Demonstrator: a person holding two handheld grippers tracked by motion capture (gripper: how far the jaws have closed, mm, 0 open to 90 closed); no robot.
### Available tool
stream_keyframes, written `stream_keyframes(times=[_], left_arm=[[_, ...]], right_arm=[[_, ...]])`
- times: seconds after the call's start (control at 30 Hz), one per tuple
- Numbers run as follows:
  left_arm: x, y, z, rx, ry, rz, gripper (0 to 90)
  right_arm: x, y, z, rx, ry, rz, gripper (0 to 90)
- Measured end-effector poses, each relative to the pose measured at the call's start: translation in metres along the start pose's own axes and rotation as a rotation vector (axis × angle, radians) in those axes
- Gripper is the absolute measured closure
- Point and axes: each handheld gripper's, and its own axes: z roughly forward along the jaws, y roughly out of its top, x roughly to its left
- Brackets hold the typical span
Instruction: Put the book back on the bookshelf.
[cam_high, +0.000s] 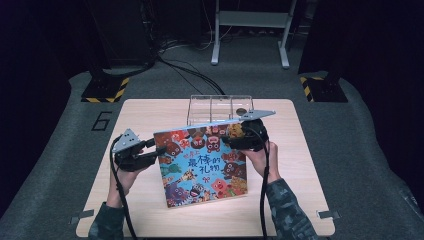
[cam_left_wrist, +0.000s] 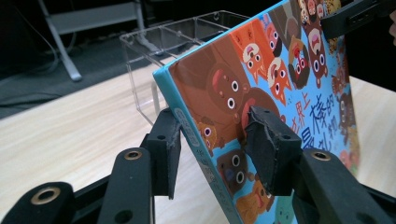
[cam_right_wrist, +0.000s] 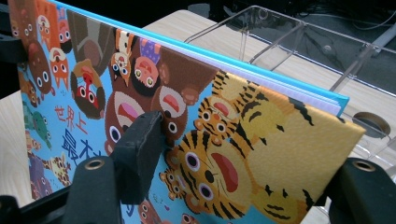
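Observation:
A picture book (cam_high: 202, 165) with a blue cover full of cartoon animals is tilted up off the wooden table (cam_high: 145, 112), its far edge raised toward a clear box. My left gripper (cam_high: 157, 149) clamps the spine edge near the upper left corner. In the left gripper view one pad (cam_left_wrist: 166, 144) sits behind the spine and the other presses on the cover of the book (cam_left_wrist: 261, 70). My right gripper (cam_high: 240, 135) grips the top right corner. There one pad (cam_right_wrist: 140, 149) lies on the cover of the book (cam_right_wrist: 243, 140) and the other jaw is behind it.
A clear plastic box (cam_high: 220, 107) with dividers stands just behind the book at the table's far edge, with a small dark round piece (cam_right_wrist: 371, 123) in its right compartment. Cables trail from both grippers toward the front edge. A metal stand (cam_high: 250, 30) and floor cables lie beyond the table.

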Motion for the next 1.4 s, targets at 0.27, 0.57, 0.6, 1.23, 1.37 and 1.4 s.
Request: stream_keyframes(times=[0.27,0.57,0.6,1.23,1.37,1.4], left_arm=[[0.017,-0.004,0.006,-0.03,-0.1,-0.103,55.9],[0.017,-0.001,0.012,-0.017,-0.109,-0.107,55.5],[0.016,-0.001,0.012,-0.018,-0.105,-0.1,55.5],[0.0,0.0,-0.005,-0.029,-0.08,0.02,58.0],[-0.002,0.001,-0.007,-0.038,-0.078,0.035,58.4],[-0.002,0.001,-0.007,-0.039,-0.079,0.038,58.4]], right_arm=[[0.002,-0.001,0.002,-0.008,-0.008,-0.007,34.9],[0.002,-0.002,0.001,-0.014,-0.004,-0.003,34.9],[0.002,-0.002,0.001,-0.012,-0.007,-0.003,34.9],[0.012,-0.004,-0.006,-0.01,-0.034,-0.002,30.1],[0.012,-0.003,-0.006,-0.009,-0.039,-0.011,28.4],[0.012,-0.003,-0.006,-0.008,-0.041,-0.008,28.2]])
